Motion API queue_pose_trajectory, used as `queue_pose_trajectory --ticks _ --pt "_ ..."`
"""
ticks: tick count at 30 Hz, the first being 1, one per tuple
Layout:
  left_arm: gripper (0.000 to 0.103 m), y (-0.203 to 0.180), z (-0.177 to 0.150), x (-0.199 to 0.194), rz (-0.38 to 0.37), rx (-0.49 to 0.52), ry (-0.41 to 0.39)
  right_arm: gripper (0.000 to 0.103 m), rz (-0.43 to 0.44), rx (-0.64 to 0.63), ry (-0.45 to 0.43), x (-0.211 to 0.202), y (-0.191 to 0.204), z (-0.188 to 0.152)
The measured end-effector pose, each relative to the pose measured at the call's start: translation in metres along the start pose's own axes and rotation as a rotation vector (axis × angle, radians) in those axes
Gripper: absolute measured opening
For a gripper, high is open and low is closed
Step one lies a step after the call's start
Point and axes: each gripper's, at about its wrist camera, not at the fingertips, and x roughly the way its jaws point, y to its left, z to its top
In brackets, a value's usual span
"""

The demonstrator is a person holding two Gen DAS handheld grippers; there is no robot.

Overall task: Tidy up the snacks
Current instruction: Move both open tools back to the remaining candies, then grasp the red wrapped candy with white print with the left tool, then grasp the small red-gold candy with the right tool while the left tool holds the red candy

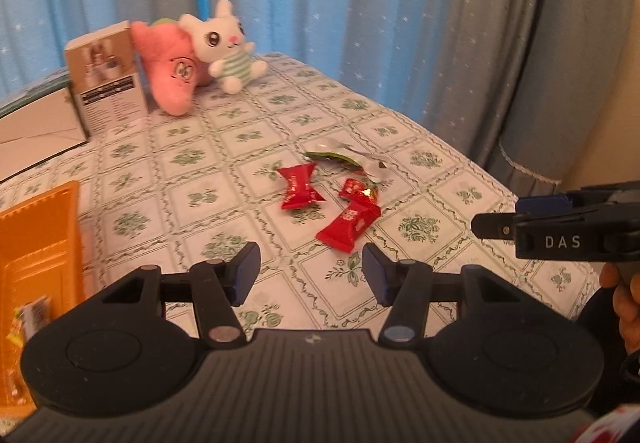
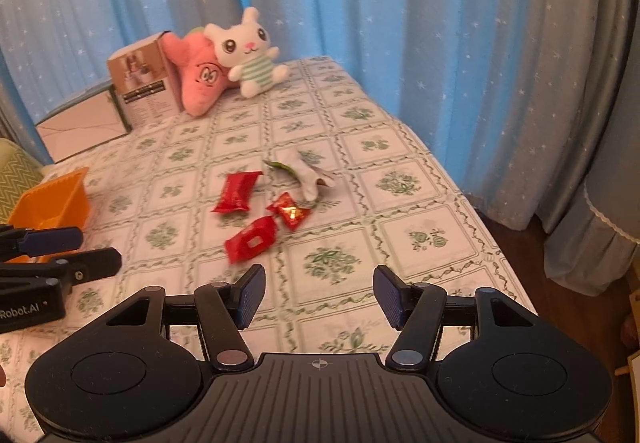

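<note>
Three red snack packets lie together mid-table: a bow-shaped one (image 1: 299, 187) (image 2: 237, 191), a small one with a gold spot (image 1: 357, 190) (image 2: 290, 211), and a nearer one (image 1: 349, 225) (image 2: 251, 239). A torn green-and-silver wrapper (image 1: 347, 158) (image 2: 308, 174) lies just behind them. My left gripper (image 1: 311, 271) hovers open and empty just short of the nearest packet. My right gripper (image 2: 319, 295) is open and empty too, to the right of the packets. An orange bin (image 1: 40, 243) (image 2: 52, 203) at the left holds a few wrapped items.
A pink plush (image 1: 172, 71) (image 2: 200, 77), a white bunny plush (image 1: 224, 43) (image 2: 250, 51) and a brown box (image 1: 106, 77) (image 2: 144, 87) stand at the table's far side. Blue starred curtains hang behind. The table edge drops off at the right (image 2: 500, 243).
</note>
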Motion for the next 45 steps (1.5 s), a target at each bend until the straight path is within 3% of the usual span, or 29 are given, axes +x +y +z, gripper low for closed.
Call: queue_pose_trajectory --ticks 21,26,32,40,42,45 --pt "0.045 -0.020 0.021 0.139 -0.147 0.190 0.091 0.060 -0.011 0.039 0.041 0.077 -0.038 0.019" --pt "0.031 -0.015 0.024 0.154 -0.164 0.164 0.127 0.060 -0.011 0.040 0.053 0.085 -0.041 0.017" --pt "0.022 -0.009 0.019 0.148 -0.158 0.133 0.158 0.060 0.031 0.010 0.049 0.096 -0.035 0.020" --pt "0.020 0.034 -0.004 0.102 -0.039 -0.103 0.130 0.059 0.168 -0.205 0.011 0.123 -0.003 0.032" --pt "0.020 0.042 -0.011 0.092 -0.022 -0.125 0.128 0.047 0.216 -0.256 0.006 0.132 0.004 0.036" --pt "0.020 0.051 -0.018 0.081 -0.005 -0.164 0.124 0.041 0.247 -0.298 0.012 0.147 0.012 0.040"
